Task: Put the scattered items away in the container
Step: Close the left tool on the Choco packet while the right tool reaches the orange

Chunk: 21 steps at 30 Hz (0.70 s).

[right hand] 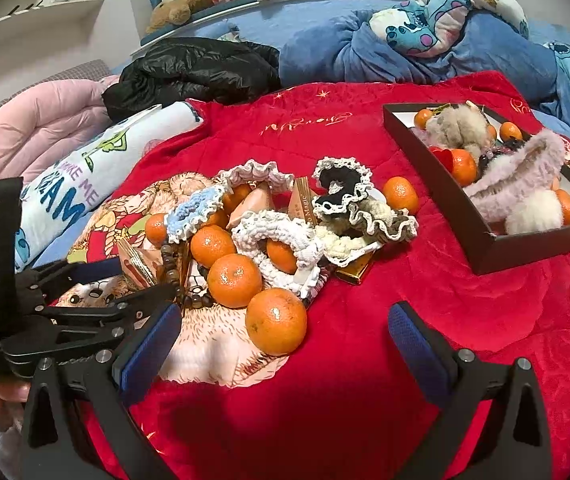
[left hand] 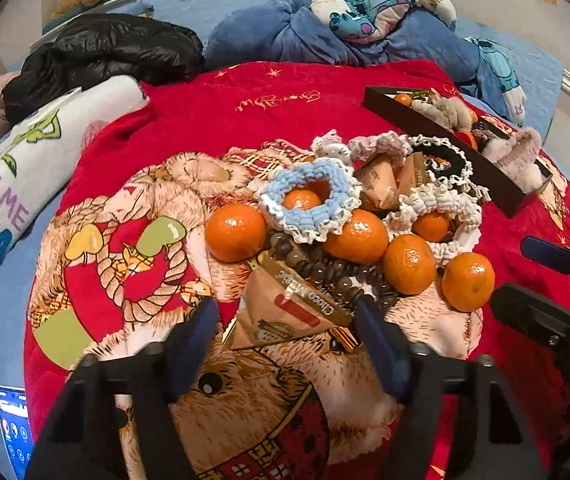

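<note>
Surface is a bed [right hand: 253,20] with a blue sheet. On it: red printed blanket [right hand: 365,320] spread across the middle, crumpled blue blanket [right hand: 325,52] at the back, black jacket [right hand: 197,68] back left, white printed pillow [right hand: 65,188] and pink quilt [right hand: 17,128] on the left, phone [left hand: 13,428] at the near left edge. On the red blanket: dark box [right hand: 485,240] to the right, plus a loose pile of tangerines [right hand: 276,320], scrunchies [right hand: 277,248], snack packets [left hand: 285,312] and a bead bracelet [left hand: 325,268] in the centre.

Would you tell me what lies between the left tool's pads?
In the left wrist view, the left tool straddles a tan snack packet.
</note>
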Each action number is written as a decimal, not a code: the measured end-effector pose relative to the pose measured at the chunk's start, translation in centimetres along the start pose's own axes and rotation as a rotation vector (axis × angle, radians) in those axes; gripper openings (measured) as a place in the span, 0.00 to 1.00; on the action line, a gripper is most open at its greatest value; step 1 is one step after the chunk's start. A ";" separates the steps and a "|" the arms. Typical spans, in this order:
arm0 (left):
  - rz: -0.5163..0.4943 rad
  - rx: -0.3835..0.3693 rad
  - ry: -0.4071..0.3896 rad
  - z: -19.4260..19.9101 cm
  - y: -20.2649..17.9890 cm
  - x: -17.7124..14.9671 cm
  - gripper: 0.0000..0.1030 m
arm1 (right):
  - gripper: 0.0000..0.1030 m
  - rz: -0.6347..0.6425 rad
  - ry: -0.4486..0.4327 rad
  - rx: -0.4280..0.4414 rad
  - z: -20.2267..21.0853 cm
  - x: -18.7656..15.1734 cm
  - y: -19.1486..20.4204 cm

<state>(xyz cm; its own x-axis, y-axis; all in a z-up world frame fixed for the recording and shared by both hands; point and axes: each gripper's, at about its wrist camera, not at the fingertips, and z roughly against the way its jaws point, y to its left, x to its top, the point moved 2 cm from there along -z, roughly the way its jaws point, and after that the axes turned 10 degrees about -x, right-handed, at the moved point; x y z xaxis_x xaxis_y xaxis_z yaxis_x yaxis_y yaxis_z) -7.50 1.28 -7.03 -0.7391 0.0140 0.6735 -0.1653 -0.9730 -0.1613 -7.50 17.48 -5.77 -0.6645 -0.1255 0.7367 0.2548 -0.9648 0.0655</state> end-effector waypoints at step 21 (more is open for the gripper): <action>0.074 -0.027 -0.046 1.1 0.6 -1.1 0.53 | 1.00 0.003 0.018 0.004 -0.5 -0.3 -0.2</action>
<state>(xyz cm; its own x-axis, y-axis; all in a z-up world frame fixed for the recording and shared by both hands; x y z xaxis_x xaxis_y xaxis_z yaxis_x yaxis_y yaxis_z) -6.09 0.47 -7.07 -0.7190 -0.0688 0.6916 -0.1296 -0.9644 -0.2306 -7.72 17.59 -6.32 -0.6761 -0.1328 0.7247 0.2597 -0.9634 0.0657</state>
